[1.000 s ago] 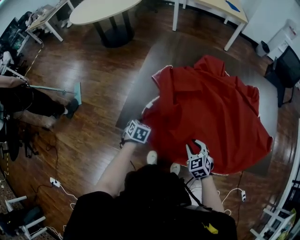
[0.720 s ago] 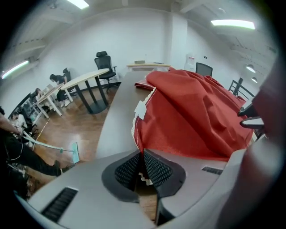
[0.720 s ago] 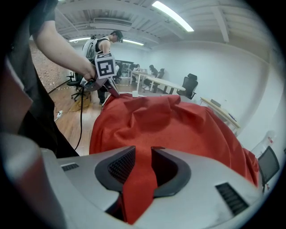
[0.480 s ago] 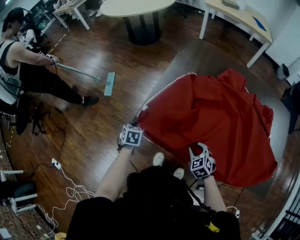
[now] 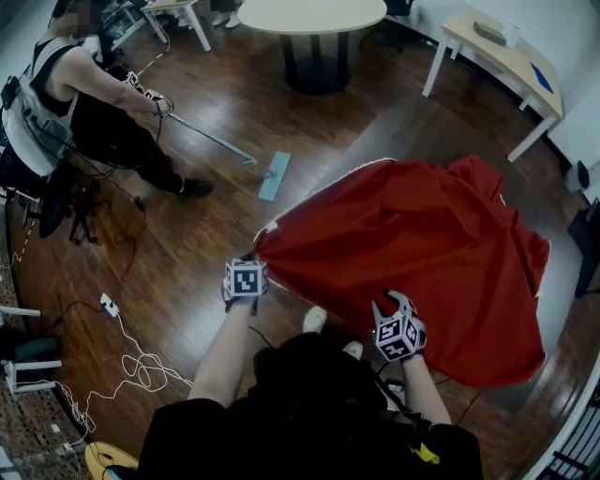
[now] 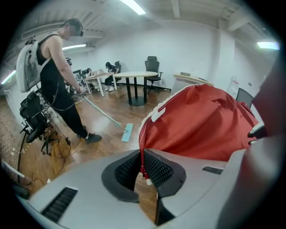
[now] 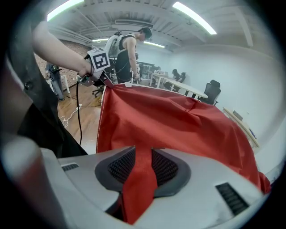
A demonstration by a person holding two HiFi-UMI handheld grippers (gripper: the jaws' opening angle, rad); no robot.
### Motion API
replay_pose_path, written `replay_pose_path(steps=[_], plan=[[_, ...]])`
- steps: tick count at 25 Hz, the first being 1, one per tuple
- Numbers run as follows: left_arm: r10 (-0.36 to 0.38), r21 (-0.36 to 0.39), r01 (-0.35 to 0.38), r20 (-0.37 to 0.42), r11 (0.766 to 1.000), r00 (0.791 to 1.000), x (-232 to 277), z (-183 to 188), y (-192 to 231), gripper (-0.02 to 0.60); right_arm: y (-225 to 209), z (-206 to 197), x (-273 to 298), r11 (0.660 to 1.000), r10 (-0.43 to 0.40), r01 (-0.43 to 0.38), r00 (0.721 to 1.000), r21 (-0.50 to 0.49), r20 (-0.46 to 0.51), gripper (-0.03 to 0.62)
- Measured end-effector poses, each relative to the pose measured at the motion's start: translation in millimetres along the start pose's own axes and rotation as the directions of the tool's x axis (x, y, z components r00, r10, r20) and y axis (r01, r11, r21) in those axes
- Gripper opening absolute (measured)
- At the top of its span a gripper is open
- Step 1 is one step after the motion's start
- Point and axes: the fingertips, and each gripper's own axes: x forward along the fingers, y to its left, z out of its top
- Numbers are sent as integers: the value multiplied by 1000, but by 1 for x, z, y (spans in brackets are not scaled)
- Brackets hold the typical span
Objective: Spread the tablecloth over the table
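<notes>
a: we're over a dark wood floor [image 5: 206, 244] in an open office, and the grey table [image 5: 422, 127] runs from centre frame to the right edge.

b: the red tablecloth [image 5: 422, 253] sits heaped across the table's near part. the far strip at upper centre shows bare.

a: we see the left gripper [image 5: 248, 272] clenched on the cloth's white-hemmed corner, left of centre. its own view shows the hem pinched thin between the pads.

b: and the right gripper [image 5: 390, 302] is clamped on a thick fold at lower centre, with red cloth filling the gap between the jaws.

a: on edges, the white hem climbs from the left gripper toward upper centre. the cloth drapes past the table at lower right.

b: there's open floor left of the table. a person [image 5: 84, 103] at upper left holds a mop [image 5: 275, 176], whose head lies near that hem but apart from it.

a: we count one tablecloth, two grippers, one mop and one other person.

b: there are three more tables: a round table [image 5: 314, 14] at top centre, a pale desk [image 5: 506, 56] at upper right and a white-legged table [image 5: 183, 9] clipped at the top left. loose cables [image 5: 131, 361] trail at lower left.
</notes>
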Motion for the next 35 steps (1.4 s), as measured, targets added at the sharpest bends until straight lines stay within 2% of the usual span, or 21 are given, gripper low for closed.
replay_pose_path(steps=[3, 8, 11, 15, 17, 22, 26, 29, 31, 33, 35], plan=[[14, -32, -14, -16, 999, 1000, -1, -11, 9, 34, 5, -12, -5, 1000, 6, -6, 1000, 3, -6, 121], [74, -37, -74, -18, 997, 997, -8, -16, 11, 204, -2, -12, -17, 1000, -13, 13, 1000, -17, 0, 121], [128, -21, -128, 27, 992, 991, -19, -4, 10, 230, -5, -22, -17, 1000, -18, 18, 1000, 3, -4, 121], [185, 43, -190, 105, 981, 977, -27, 17, 7, 230, -15, -23, -21, 999, -35, 35, 999, 11, 4, 121], [190, 65, -200, 141, 978, 972, -33, 28, 4, 230, -18, -24, -25, 999, -46, 46, 999, 14, 8, 121], [76, 113, -99, 190, 989, 979, -36, 52, -32, 230, -31, -25, -35, 996, -84, 84, 996, 20, 9, 121], [-83, 169, 42, 250, 985, 965, -32, 77, -90, 227, -46, -20, -53, 989, -142, 142, 990, 28, 10, 121], [-236, 251, 166, 281, 954, 930, -33, 103, -150, 219, -62, -34, -66, 970, -221, 221, 975, 104, -9, 121], [-338, 325, 243, 277, 914, 899, -37, 116, -200, 219, -77, -50, -83, 944, -284, 286, 958, 164, -33, 121], [-438, 405, 314, 260, 859, 861, -44, 124, -255, 219, -93, -71, -105, 907, -352, 357, 934, 221, -66, 121], [-545, 491, 388, 227, 780, 807, -55, 126, -311, 219, -101, -91, -131, 858, -421, 437, 900, 269, -117, 121]])
